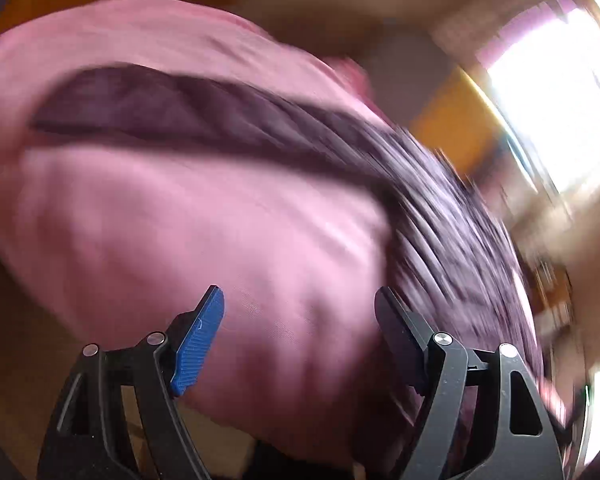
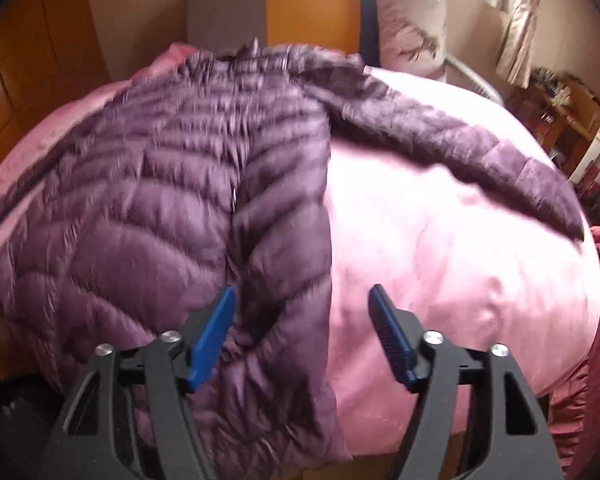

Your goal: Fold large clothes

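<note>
Purple quilted down jacket lies spread on the pink bed, one sleeve stretched far right; left gripper and right gripper jaws both gape wide, empty.

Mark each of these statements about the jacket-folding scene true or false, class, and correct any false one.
1. The puffer jacket is purple and quilted. True.
2. The jacket lies on a green bedspread. False: the bedspread is pink.
3. The right gripper has its jaws apart and holds nothing. True.
4. The left gripper is clamped on a sleeve. False: its jaws stand apart, nothing between them.
5. One jacket sleeve stretches out across the bedspread to the right of the body. True.
6. A pillow lies on top of the jacket. False: it stands at the head of the bed, beyond the jacket.
</note>
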The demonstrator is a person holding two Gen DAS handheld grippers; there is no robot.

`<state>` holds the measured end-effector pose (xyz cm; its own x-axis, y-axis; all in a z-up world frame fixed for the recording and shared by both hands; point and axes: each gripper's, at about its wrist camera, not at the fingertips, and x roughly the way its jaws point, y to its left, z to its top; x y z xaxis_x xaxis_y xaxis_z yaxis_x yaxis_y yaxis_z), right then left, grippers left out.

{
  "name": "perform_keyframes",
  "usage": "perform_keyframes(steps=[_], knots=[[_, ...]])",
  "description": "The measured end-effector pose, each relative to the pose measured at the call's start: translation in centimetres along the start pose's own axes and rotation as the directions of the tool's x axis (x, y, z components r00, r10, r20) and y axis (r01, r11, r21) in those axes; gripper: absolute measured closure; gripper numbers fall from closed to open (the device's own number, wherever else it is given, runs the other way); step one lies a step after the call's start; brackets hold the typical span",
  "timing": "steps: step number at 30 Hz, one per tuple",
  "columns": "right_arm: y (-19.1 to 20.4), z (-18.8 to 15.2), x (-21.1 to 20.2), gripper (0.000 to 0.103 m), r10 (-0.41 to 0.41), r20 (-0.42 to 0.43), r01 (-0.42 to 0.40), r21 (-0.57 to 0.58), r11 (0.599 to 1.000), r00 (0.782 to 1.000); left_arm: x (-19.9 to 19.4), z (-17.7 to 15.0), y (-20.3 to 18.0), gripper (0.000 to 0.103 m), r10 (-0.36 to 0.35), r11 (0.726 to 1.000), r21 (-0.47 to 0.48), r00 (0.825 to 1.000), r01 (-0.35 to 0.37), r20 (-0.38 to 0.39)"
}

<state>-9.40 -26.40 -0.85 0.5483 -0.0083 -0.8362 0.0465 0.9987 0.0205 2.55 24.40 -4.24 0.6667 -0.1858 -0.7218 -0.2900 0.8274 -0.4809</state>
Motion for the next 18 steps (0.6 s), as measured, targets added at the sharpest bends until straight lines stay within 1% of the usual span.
perform_keyframes(steps=[1,2,3,5,6,8,10,11,12,13,14,15,16,17,18], knots=[[0.6,0.8,-0.4,0.025,0.027,0.034,-0.027,0.014,1.000,0.999,-0.3,1.3,1.6,0.022,0.048,0.997,-0.059,0.998,-0.046,0.031],[1.3,1.5,-0.6,0.023,0.051,0.055,-0.053,0.019,0.998,0.997,-0.4,2.2,2.7,0.022,0.080,0.992,-0.100,0.996,-0.075,0.050],[2.5,2.2,-0.5,0.021,0.082,0.075,-0.083,0.012,0.996,0.994,-0.6,3.7,4.5,0.022,0.140,0.978,-0.165,0.987,-0.125,0.079],[5.2,3.3,0.0,0.020,0.132,0.086,-0.131,-0.017,0.991,0.988,-1.1,5.4,7.5,0.019,0.206,0.957,-0.230,0.972,-0.176,0.114],[6.7,3.8,0.7,0.020,0.161,0.081,-0.159,-0.034,0.987,0.984,-1.0,6.7,9.0,0.016,0.248,0.940,-0.271,0.960,-0.206,0.129],[10.0,5.1,2.5,0.020,0.199,0.064,-0.195,-0.062,0.979,0.978,-0.4,8.6,10.8,0.016,0.295,0.916,-0.322,0.947,-0.240,0.131],[12.8,5.5,3.8,0.020,0.235,0.040,-0.231,-0.089,0.969,0.971,-0.1,9.7,13.4,0.016,0.323,0.901,-0.346,0.938,-0.263,0.126],[14.0,5.4,4.3,0.020,0.250,0.024,-0.246,-0.101,0.964,0.968,0.4,10.2,13.9,0.017,0.333,0.896,-0.350,0.936,-0.275,0.117],[14.9,5.2,4.8,0.020,0.258,0.010,-0.256,-0.107,0.961,0.966,1.3,11.0,14.4,0.028,0.331,0.897,-0.345,0.938,-0.277,0.105],[15.8,5.1,5.5,0.020,0.268,-0.007,-0.267,-0.114,0.957,0.963,1.1,11.1,15.1,0.046,0.337,0.898,-0.332,0.936,-0.288,0.101],[16.6,5.1,6.1,0.020,0.274,-0.022,-0.275,-0.120,0.954,0.961,1.3,11.5,15.0,0.061,0.344,0.906,-0.300,0.933,-0.299,0.106],[17.0,5.0,6.6,0.020,0.275,-0.028,-0.276,-0.122,0.953,0.961,1.7,12.3,14.7,0.087,0.340,0.919,-0.251,0.934,-0.305,0.108],[17.4,4.8,7.1,0.020,0.273,-0.039,-0.276,-0.125,0.953,0.961,1.9,12.9,14.5,0.095,0.345,0.922,-0.227,0.932,-0.315,0.108],[17.9,4.7,7.7,0.019,0.269,-0.056,-0.274,-0.129,0.953,0.962,1.9,13.4,14.5,0.096,0.358,0.920,-0.213,0.927,-0.329,0.115],[18.0,4.4,7.8,0.020,0.264,-0.068,-0.271,-0.135,0.953,0.962,1.7,14.0,14.5,0.097,0.383,0.914,-0.194,0.915,-0.355,0.128]])
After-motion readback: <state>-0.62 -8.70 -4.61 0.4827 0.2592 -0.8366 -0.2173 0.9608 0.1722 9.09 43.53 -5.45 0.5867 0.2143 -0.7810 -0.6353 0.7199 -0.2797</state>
